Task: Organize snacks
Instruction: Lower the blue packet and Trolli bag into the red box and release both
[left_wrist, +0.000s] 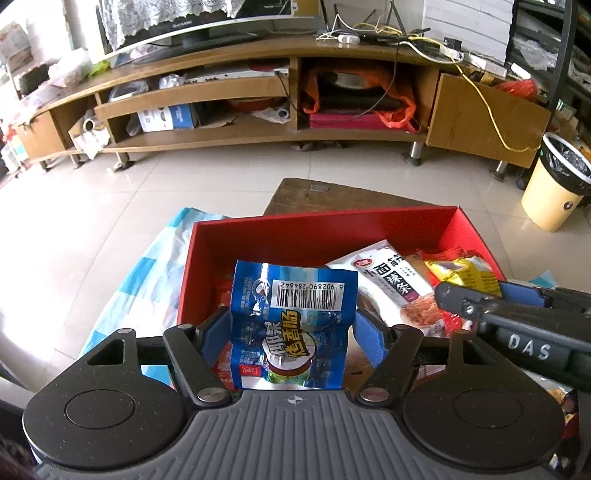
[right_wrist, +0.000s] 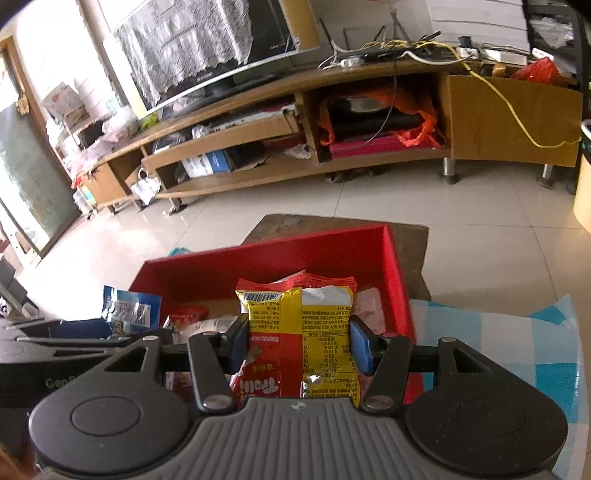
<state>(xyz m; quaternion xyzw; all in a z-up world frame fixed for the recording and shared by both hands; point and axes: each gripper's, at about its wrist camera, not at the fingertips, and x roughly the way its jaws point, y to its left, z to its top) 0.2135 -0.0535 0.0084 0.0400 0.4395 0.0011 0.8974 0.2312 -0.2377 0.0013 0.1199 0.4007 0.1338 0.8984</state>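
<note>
Both tongs gripped packets: your left gripper (left_wrist: 291, 332) pinched the blue sausage packet (left_wrist: 291, 325), your right gripper (right_wrist: 297, 341) the yellow-red packet (right_wrist: 301, 332), both upright over the red box (left_wrist: 325, 229), right further along.

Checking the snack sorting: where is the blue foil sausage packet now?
The blue foil sausage packet sits between the left gripper pads over the red cardboard box, left of the white snack bag.
</note>
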